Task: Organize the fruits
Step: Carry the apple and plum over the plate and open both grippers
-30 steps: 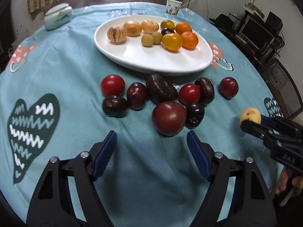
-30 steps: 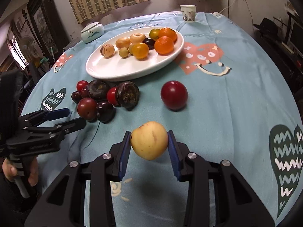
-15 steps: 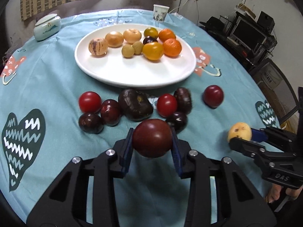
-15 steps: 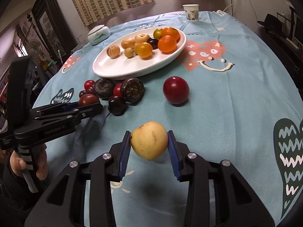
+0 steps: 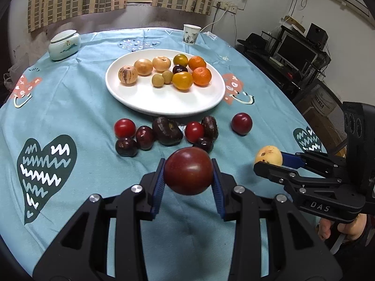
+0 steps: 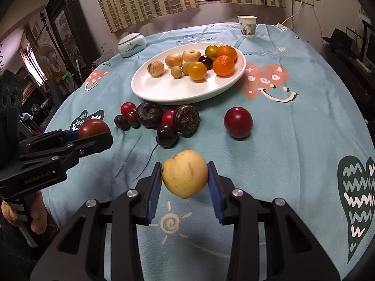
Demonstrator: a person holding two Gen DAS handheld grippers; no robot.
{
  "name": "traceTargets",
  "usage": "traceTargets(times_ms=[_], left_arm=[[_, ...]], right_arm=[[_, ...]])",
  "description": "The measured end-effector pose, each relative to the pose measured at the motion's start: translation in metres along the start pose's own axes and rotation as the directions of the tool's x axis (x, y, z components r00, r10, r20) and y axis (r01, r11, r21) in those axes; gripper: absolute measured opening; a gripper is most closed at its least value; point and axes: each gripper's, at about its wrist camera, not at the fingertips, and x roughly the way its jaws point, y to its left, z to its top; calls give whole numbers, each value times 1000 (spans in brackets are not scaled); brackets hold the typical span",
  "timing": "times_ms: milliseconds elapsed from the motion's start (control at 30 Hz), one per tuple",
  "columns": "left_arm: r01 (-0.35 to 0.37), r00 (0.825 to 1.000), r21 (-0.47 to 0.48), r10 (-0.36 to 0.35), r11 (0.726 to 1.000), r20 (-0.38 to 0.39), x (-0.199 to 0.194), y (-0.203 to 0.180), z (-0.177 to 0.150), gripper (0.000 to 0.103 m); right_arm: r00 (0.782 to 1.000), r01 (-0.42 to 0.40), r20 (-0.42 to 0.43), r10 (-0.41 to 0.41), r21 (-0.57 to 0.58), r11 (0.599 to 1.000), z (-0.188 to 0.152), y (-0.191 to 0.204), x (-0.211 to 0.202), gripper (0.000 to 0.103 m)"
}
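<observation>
I am holding one fruit in each claw above the surface, which I judge to be the transport step of the sort. The left claw is clamped on a dark red tomato, its blue pads pressing both flanks, with the fruit clear of the cloth. The right claw is clamped on a pale yellow fruit, also lifted off the cloth.

The white plate is sitting toward the far side and is carrying only yellow and orange fruits, apart from one dark fruit among them. The red and dark fruits are lying in a cluster on the cloth just in front of the plate, and a single red plum is resting apart to the right of that cluster.

From this layout I am judging that the sort is by colour: the yellow fruit belongs on the plate, the dark red tomato with the dark group.

Next move, right side: I am planning to carry the yellow fruit over the cluster without brushing it, lower it onto the bare near half of the plate, then part the claw. Risk: round fruit may roll on release. Left side: where the tomato goes is uncertain; I cannot confirm it from these views.
</observation>
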Motion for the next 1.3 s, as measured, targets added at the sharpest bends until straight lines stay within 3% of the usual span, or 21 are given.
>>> traceTargets(times_ms=[233, 400, 600, 733, 900, 1133, 1200, 1267, 1300], left_arm=[[-14, 1000, -16, 14, 1000, 13, -6, 20, 18, 37], [-71, 997, -4, 71, 997, -8, 7, 42, 66, 37], [-138, 990, -8, 138, 990, -14, 50, 55, 147, 37], [-150, 988, 5, 150, 989, -34, 87, 53, 174, 37], [-159, 985, -2, 158, 987, -72, 123, 56, 186, 37], [-174, 980, -23, 171, 984, -99, 145, 68, 191, 38], [-179, 980, -24, 175, 984, -99, 146, 68, 194, 42], [-173, 983, -31, 170, 985, -72, 139, 68, 198, 62], [-175, 983, -31, 174, 984, -53, 133, 67, 199, 64]], right_arm=[[999, -38, -37, 36, -37, 999, 20, 9, 7, 39], [999, -28, -40, 24, -106, 994, 56, 15, 17, 39], [999, 32, 29, -27, -188, 982, 126, 21, 49, 39], [1000, 11, 29, -7, -150, 989, 161, 2, 81, 39], [1000, 5, -3, -5, -152, 988, 185, -8, 116, 39], [999, 32, -21, -36, -192, 981, 191, -6, 139, 39], [999, 37, -32, -44, -180, 983, 193, -9, 143, 40], [999, 33, -33, -39, -162, 986, 195, -11, 142, 53], [999, 39, -24, -44, -158, 987, 195, -11, 140, 57]])
